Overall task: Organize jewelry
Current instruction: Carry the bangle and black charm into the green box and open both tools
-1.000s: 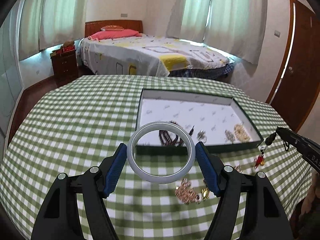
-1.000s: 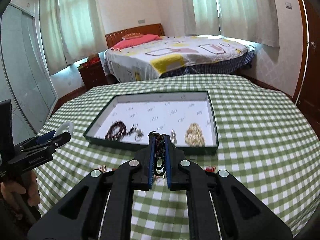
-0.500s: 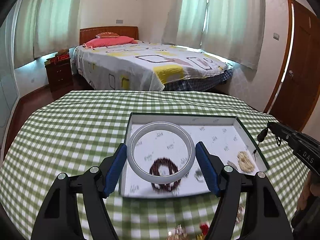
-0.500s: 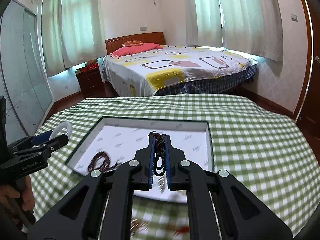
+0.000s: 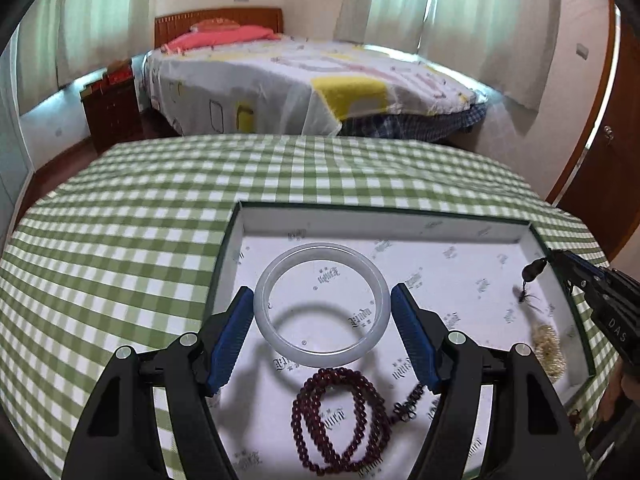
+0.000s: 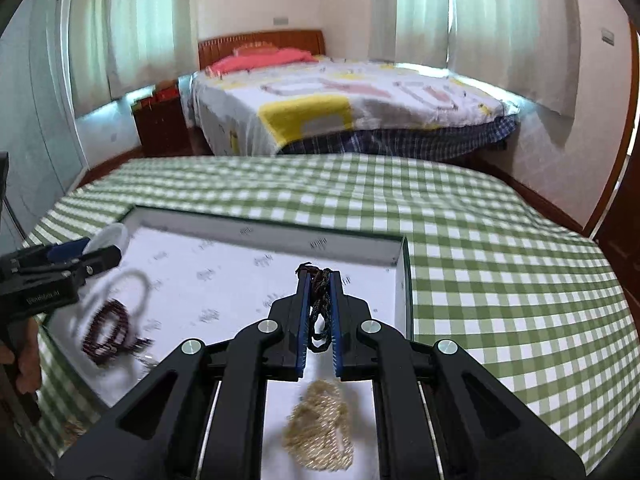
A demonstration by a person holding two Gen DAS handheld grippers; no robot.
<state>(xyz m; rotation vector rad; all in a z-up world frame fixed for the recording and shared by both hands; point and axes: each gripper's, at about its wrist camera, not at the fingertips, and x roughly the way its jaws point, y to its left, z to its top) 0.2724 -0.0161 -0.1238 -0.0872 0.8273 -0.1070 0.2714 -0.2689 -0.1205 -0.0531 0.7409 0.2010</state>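
Note:
My left gripper [image 5: 322, 308] is shut on a pale jade bangle [image 5: 280, 264] and holds it above the left part of the white-lined tray [image 5: 384, 220]. A dark red bead bracelet [image 5: 340, 420] and a gold chain [image 5: 548, 352] lie in the tray. My right gripper [image 6: 319, 280] is shut on a dark braided cord [image 6: 320, 304] above the tray's [image 6: 280, 228] right part, over the gold chain [image 6: 320, 436]. The right gripper shows at the right edge of the left wrist view [image 5: 576, 276], with its cord hanging.
The tray sits on a round table with a green checked cloth [image 5: 120, 240]. A bed [image 5: 300, 80], a nightstand [image 5: 112, 112] and a wooden door [image 5: 600, 160] stand beyond. Small jewelry pieces lie on the cloth near the tray's front [image 6: 74, 426].
Both grippers have moved forward from the table's front over the tray, carrying the bangle and the cord. The loose pieces on the cloth have passed out of the left view.

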